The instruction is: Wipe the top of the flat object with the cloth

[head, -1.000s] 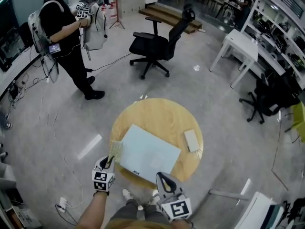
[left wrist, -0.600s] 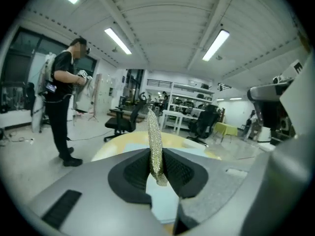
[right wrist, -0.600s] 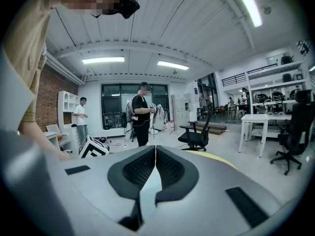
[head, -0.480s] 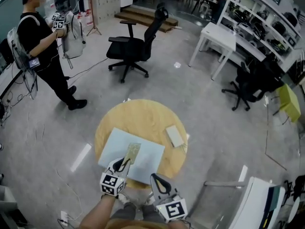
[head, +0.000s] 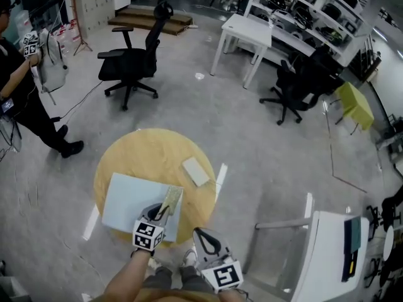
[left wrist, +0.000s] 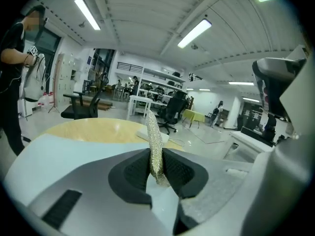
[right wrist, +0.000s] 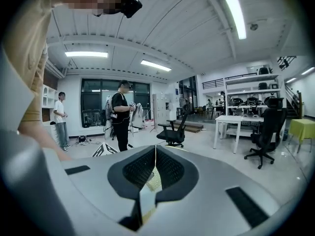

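On the round wooden table (head: pixel 148 153) lies a flat pale-blue board (head: pixel 129 205). A yellowish textured cloth (head: pixel 171 199) rests on the board's right part, and my left gripper (head: pixel 162 212) is shut on its near end. In the left gripper view the cloth (left wrist: pixel 154 136) stands on edge, pinched between the dark pads (left wrist: pixel 132 173). My right gripper (head: pixel 200 233) hangs off the table's near edge, to the right of the board. Its jaws are shut with nothing between them (right wrist: pixel 155 154).
A small white block (head: pixel 196 171) lies on the table right of the board. A person (head: pixel 22 102) stands at far left. A black office chair (head: pixel 132 58) and a white table (head: pixel 242 33) stand beyond, a white desk (head: pixel 327 257) at lower right.
My left gripper has carried the cloth from the board's left edge rightwards across its top. The head view has swung to the right. The right gripper stays shut near the table's front.
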